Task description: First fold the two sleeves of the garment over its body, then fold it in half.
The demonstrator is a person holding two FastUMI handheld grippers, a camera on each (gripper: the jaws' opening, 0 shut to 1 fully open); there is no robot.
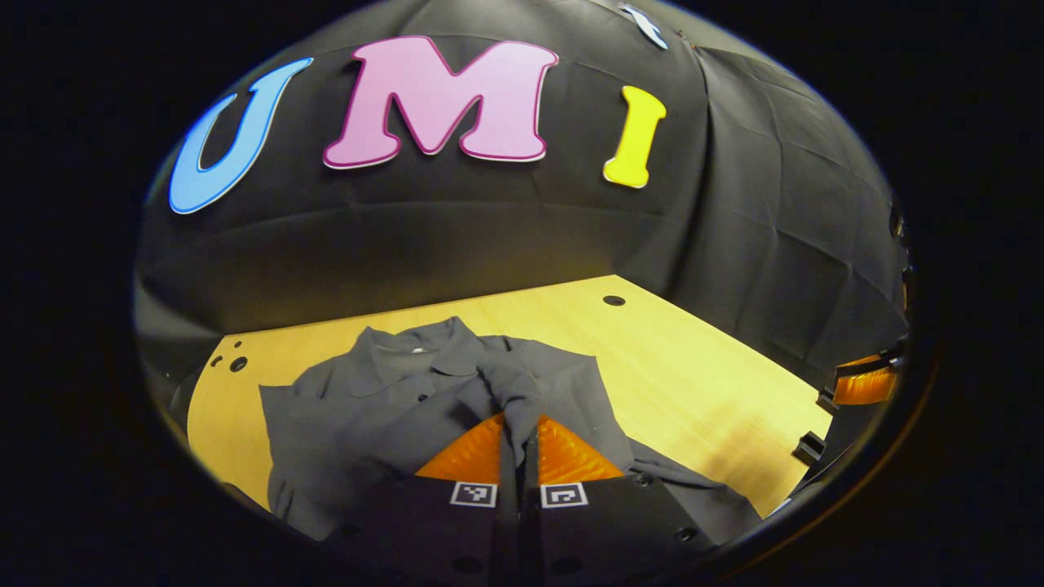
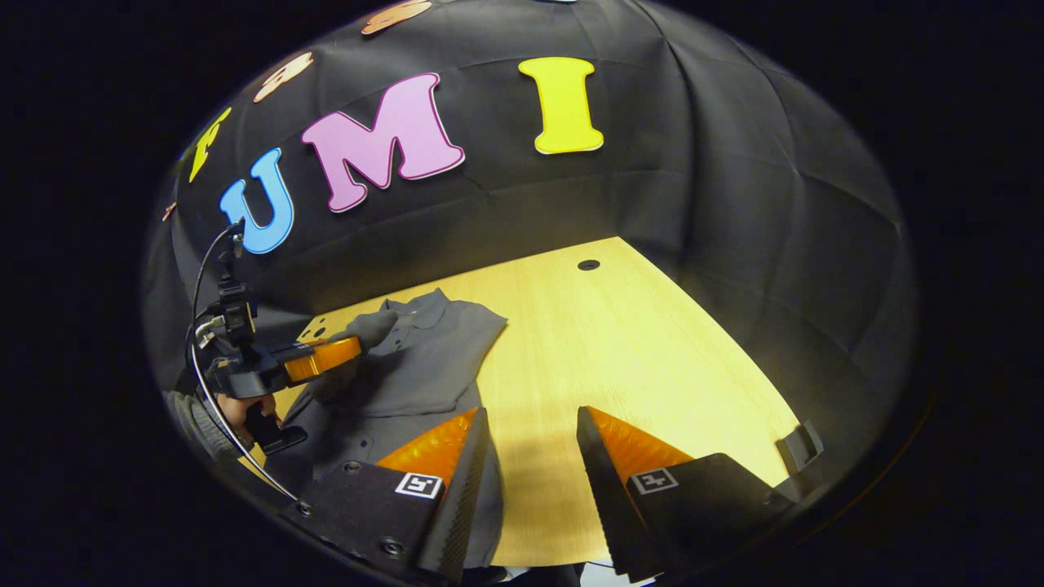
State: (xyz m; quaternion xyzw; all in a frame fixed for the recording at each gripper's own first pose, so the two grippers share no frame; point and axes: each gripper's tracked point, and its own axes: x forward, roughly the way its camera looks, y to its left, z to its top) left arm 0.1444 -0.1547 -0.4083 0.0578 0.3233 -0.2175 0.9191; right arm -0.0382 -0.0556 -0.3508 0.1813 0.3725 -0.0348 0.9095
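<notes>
Your left claw point(image 1: 519, 424) is clamped on a bunched ridge of the grey garment point(image 1: 391, 408), which lies spread on the bench point(image 1: 693, 375) with its collar toward the far wall. In the right gripper view the same claw point(image 2: 347, 349) holds cloth lifted over the shirt's body, so this looks like a sleeve in mid-fold, though the folds are too dark to say for certain which part you have. Your right claw point(image 2: 530, 432) hangs spread wide and empty above the garment's near edge and the bare wood.

The risk is drag: nothing pins the body, so if you carry the pinched cloth across, the whole shirt may slide or rumple with it. If you have caught two layers, the body will lift too. Release too high and the sleeve falls crooked, spoiling the later half-fold.
</notes>
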